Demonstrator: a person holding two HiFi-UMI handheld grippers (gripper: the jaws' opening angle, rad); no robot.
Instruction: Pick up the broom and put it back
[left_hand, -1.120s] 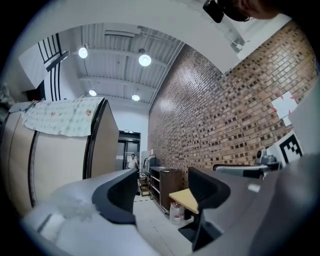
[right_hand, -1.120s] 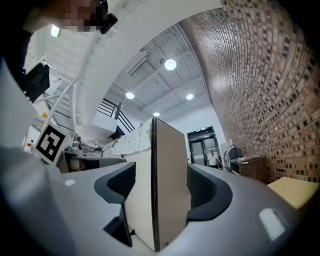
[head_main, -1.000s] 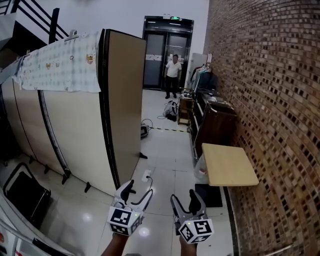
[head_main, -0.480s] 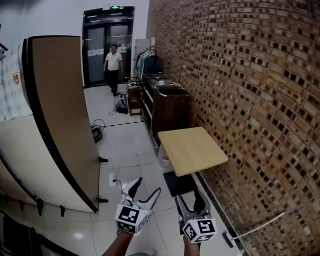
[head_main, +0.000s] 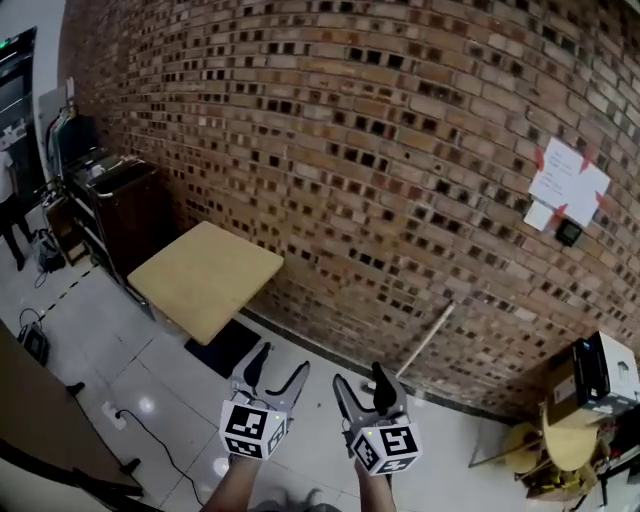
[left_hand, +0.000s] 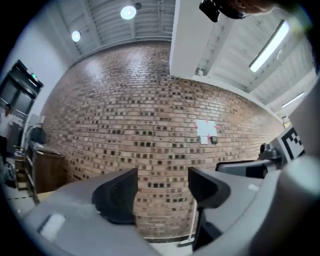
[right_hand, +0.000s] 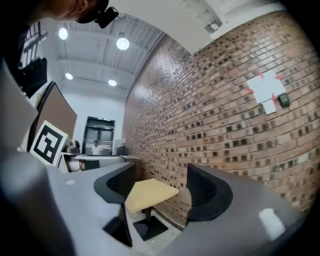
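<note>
The broom (head_main: 428, 338) is a pale stick that leans against the brick wall (head_main: 380, 150), its foot on the floor by the skirting. In the left gripper view the broom (left_hand: 193, 224) shows low between the jaws, far off. My left gripper (head_main: 282, 362) and right gripper (head_main: 358, 378) are held side by side low in the head view, both well short of the broom. Both are open with nothing between their jaws. The left gripper (left_hand: 162, 192) faces the wall. The right gripper (right_hand: 160, 192) looks along the wall past a small table.
A small wooden table (head_main: 205, 275) stands at the wall with a dark mat (head_main: 228, 345) under it. A dark cabinet (head_main: 125, 200) stands further left. Boxes (head_main: 600, 375) and yellow clutter (head_main: 545, 445) fill the right corner. A cable (head_main: 150, 435) lies on the tiled floor. Paper notices (head_main: 565, 185) hang on the wall.
The view and both grippers have swung to the right, from the corridor and partition to the brick wall. The broom has come into view. The jaws stay open.
</note>
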